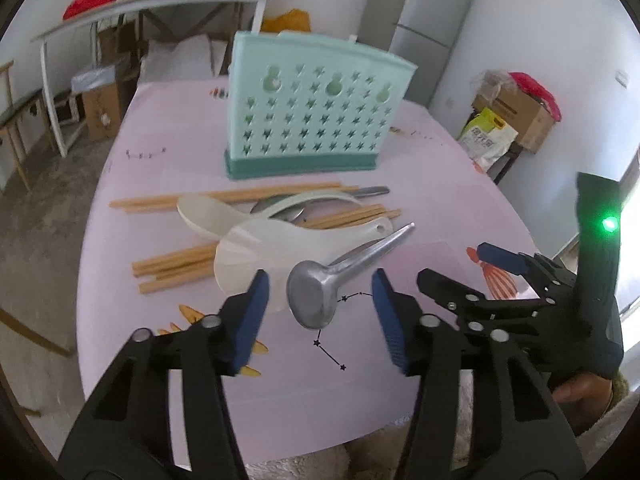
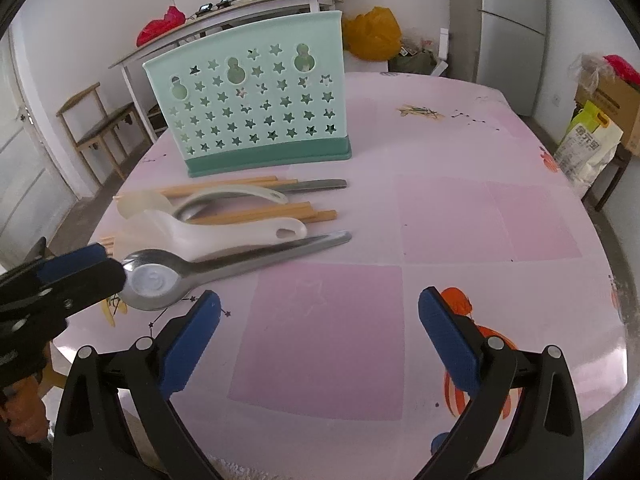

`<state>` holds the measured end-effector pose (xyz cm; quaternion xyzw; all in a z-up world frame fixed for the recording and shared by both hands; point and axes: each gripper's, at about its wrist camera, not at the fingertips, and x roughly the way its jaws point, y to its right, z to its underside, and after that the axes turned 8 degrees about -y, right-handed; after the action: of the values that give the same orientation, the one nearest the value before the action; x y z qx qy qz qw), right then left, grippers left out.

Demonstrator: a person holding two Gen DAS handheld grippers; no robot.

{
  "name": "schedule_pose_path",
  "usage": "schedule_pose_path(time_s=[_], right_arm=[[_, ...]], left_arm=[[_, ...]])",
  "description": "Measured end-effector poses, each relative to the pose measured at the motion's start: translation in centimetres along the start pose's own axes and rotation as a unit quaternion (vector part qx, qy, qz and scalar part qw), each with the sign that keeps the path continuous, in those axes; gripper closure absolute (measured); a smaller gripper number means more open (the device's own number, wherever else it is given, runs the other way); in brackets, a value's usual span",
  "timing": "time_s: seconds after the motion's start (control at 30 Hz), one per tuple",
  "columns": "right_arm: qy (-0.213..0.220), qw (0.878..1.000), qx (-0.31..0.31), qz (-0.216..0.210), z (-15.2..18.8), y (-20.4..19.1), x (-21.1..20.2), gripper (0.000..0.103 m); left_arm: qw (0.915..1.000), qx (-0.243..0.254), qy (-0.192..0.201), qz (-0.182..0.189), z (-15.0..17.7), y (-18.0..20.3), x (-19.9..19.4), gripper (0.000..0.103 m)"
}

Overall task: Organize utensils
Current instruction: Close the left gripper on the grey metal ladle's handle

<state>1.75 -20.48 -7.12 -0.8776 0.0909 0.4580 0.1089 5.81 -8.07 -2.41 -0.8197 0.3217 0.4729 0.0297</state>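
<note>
On the pink worktop [image 2: 500, 152], the metal spoon [image 1: 320, 288] is lying with its bowl between the spread fingers of the left gripper [image 1: 318, 304], untouched. Beside it, the right gripper [image 2: 320, 334] is hovering released over bare cloth. Behind, chopsticks [image 1: 224, 196] and white spoons [image 2: 224, 232] are lying before the green holder [image 1: 308, 108].

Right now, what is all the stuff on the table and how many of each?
Holder: one, mint green with star holes, standing at the table's far side.
Chopsticks: several, tan wood, scattered flat in front of the holder; exact count unclear.
Rice paddles: two, white, lying over the chopsticks.
Metal spoon: one, silver, nearest, bowl between the left jaws.
Other metal utensils: silver, partly hidden under the paddles.
Tablecloth: one, pink.
Left gripper: jaws open.
Right gripper: jaws open, empty.
</note>
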Motion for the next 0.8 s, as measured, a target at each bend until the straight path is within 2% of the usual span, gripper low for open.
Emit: schedule_pose_path(time_s=[0.4,0.43,0.53,0.8], right_arm=[[-0.004,1.000,0.005,-0.023,0.2,1.3,0.0,0.006],[-0.003,1.000,0.004,-0.025,0.3,1.3,-0.1,0.007],[0.000,1.000,-0.002,-0.024,0.4,1.3,-0.6,0.009],[0.014,1.000,0.001,-0.010,1.0,1.7,-2.2,0.021]], left_arm=[[0.9982,-0.040,-0.045,-0.005,0.7,-0.9,3.2,0.076],[0.9979,-0.045,-0.046,-0.005,0.8,-1.0,3.4,0.082],[0.9974,-0.059,-0.040,0.000,0.9,-1.4,3.8,0.092],[0.9940,-0.094,-0.013,0.055,0.7,-2.3,2.3,0.101]])
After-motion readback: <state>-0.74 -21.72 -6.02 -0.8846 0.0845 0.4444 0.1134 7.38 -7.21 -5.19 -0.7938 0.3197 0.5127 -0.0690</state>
